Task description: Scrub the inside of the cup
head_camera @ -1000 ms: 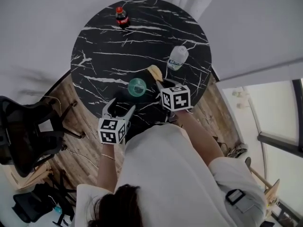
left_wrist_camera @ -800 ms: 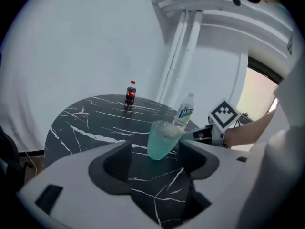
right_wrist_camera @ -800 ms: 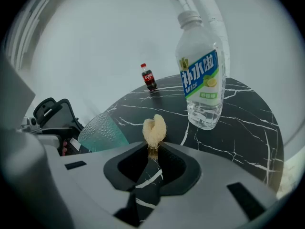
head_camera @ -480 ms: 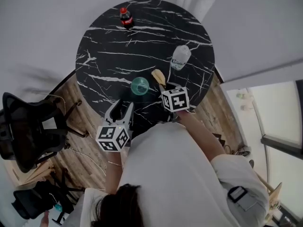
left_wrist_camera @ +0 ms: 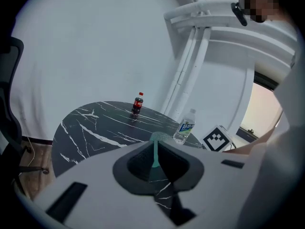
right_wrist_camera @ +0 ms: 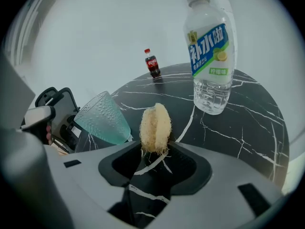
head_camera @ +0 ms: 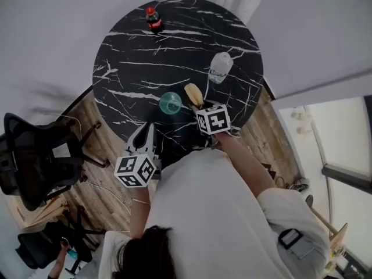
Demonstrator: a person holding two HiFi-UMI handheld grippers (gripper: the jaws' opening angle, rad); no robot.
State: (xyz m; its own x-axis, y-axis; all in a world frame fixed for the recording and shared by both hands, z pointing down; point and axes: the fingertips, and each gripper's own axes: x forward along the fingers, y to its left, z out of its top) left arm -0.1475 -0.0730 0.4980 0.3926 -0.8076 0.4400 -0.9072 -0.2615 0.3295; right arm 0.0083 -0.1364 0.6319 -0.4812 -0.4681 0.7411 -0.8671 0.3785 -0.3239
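On the black marble table [head_camera: 174, 51], the cola bottle [head_camera: 153, 18] at the far left is holding dark drink under a red cap. The green cup [head_camera: 170, 103] is standing mouth-up near the person's edge, its tinted floor showing through the open mouth. Just right of it the loofah [head_camera: 194, 94] is resting, and farther right the water bottle [head_camera: 220, 67] is carrying clear water low in its body.

The left gripper [head_camera: 146, 133] is hovering short of the cup. Its jaws have just been closing and are now meeting on nothing, so its own view is giving the cup only as a green sliver beyond them. The right gripper view alone is showing the cup's pebbled wall. The right gripper [right_wrist_camera: 155, 149] has just been opening its jaws, and the loofah is standing between the tips with the pads clear of it.

A second ago the left jaws were spread wide – cup, loofah and bottles are sitting where they were.
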